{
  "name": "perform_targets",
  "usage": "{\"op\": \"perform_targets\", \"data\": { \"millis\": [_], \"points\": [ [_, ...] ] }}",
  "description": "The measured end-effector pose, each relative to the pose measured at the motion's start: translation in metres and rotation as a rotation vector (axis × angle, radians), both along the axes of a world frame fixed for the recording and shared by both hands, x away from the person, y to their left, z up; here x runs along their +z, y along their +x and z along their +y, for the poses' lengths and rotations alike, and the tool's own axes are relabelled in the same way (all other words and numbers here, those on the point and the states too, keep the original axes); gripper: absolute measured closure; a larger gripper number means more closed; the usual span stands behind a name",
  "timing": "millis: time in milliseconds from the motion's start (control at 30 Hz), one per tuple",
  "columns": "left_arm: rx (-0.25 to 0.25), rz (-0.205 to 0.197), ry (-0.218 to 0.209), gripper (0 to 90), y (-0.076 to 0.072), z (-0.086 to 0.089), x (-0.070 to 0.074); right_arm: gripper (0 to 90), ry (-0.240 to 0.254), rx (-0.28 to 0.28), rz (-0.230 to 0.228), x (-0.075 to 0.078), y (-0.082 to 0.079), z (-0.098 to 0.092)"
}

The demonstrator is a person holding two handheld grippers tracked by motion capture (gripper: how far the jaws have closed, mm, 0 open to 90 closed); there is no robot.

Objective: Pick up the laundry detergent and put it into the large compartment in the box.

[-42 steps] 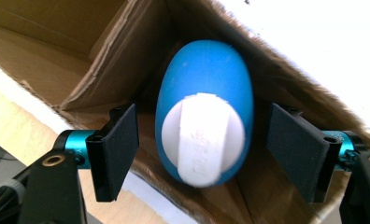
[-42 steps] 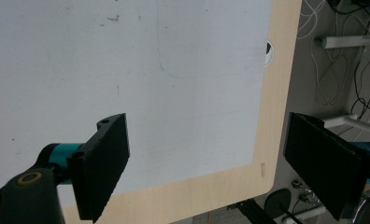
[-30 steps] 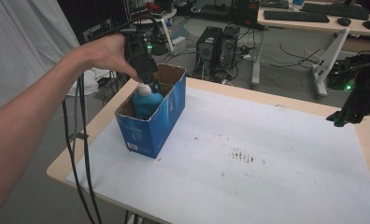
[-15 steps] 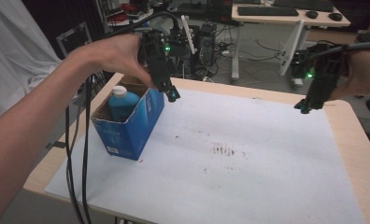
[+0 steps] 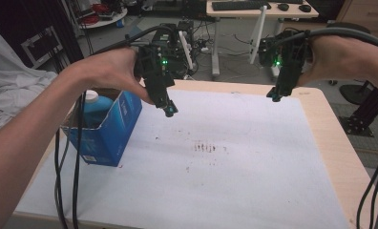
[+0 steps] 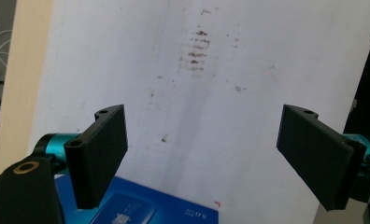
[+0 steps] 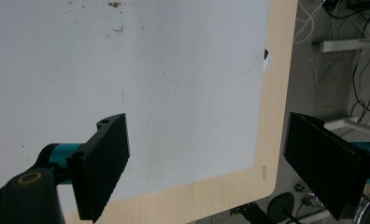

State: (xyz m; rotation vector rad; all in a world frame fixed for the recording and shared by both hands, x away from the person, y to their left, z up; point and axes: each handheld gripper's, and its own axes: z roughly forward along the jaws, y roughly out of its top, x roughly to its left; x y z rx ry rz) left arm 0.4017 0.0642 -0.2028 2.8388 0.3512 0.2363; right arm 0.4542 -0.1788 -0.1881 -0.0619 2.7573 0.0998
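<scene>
Low in the left of the high view stands a blue box [image 5: 108,131], open at the top, resting on the white mat [image 5: 235,162] near the bench's [image 5: 335,143] left edge. A blue bottle with a white cap [image 5: 92,106] stands inside it. White print runs along the box's side, too small to read. Past it, mid-frame, a patch of brown specks [image 5: 207,148] marks the mat, with plenty of bare white all around. Up higher, the left tool [image 5: 169,110] hangs just beside the box's upper right corner, jaws spread wide and holding nothing. At upper right, the right tool [image 5: 274,97] hovers over the mat's far edge, jaws spread too, with bare wood beyond.
</scene>
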Motion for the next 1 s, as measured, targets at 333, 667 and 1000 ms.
{"op": "perform_targets", "data": {
  "millis": [333,667,1000],
  "points": [
    [-0.047,0.052,0.078,16.5,-0.004,-0.03,-0.045,13.7,-0.001,-0.012,-0.009,0.003,-0.004,-0.004],
    [-0.08,0.082,0.091,16.5,-0.008,-0.046,-0.065,13.7,-0.001,-0.006,-0.008,0.002,-0.005,-0.001],
    [-0.091,0.104,0.093,16.5,-0.008,-0.049,-0.074,13.7,-0.005,-0.008,-0.004,-0.001,-0.003,-0.002]
  ]
}}
